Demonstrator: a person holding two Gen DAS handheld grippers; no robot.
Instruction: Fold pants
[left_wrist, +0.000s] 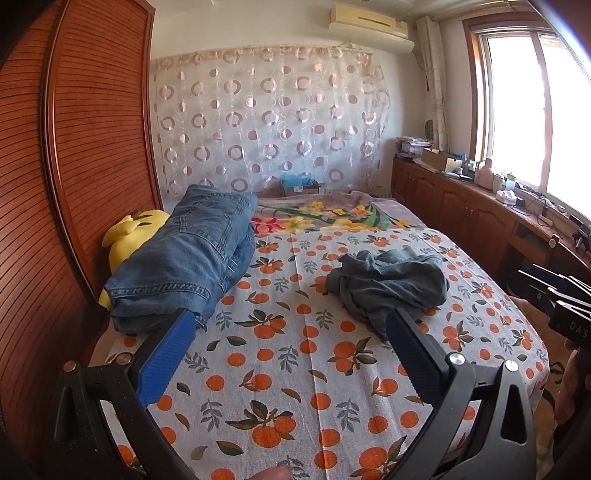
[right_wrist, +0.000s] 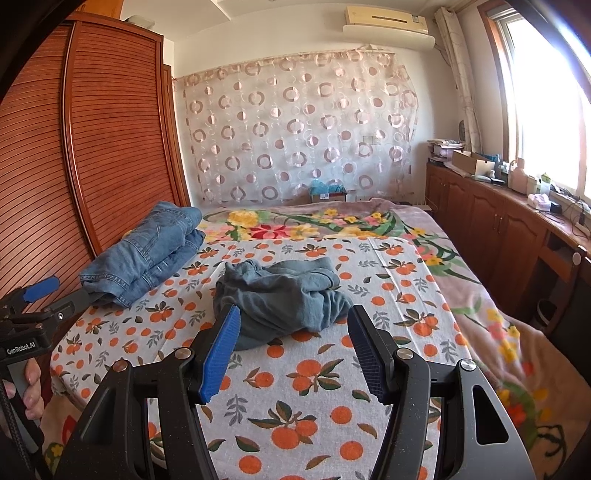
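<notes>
Crumpled grey-blue pants (right_wrist: 280, 299) mid-bed on orange-print sheet (right_wrist: 314, 387), right of folded jeans (right_wrist: 144, 251). Left gripper (left_wrist: 291, 332) and right gripper (right_wrist: 293, 332) both spread apart, empty. Risk: pinching bunched layers, snagging sheet, folding crooked.

A yellow plush toy (left_wrist: 122, 240) lies mostly buried beneath folded jeans (left_wrist: 184, 258) against the wardrobe; the right wrist view hides it entirely. The right tool (left_wrist: 554, 295) is cut off at the left view's edge, its fingers unseen. Clutter on the window-side desk (right_wrist: 517, 184) is too small and glare-washed to identify. The crumpled grey-blue pants (right_wrist: 280, 299) conceal their own waistband and legs.
</notes>
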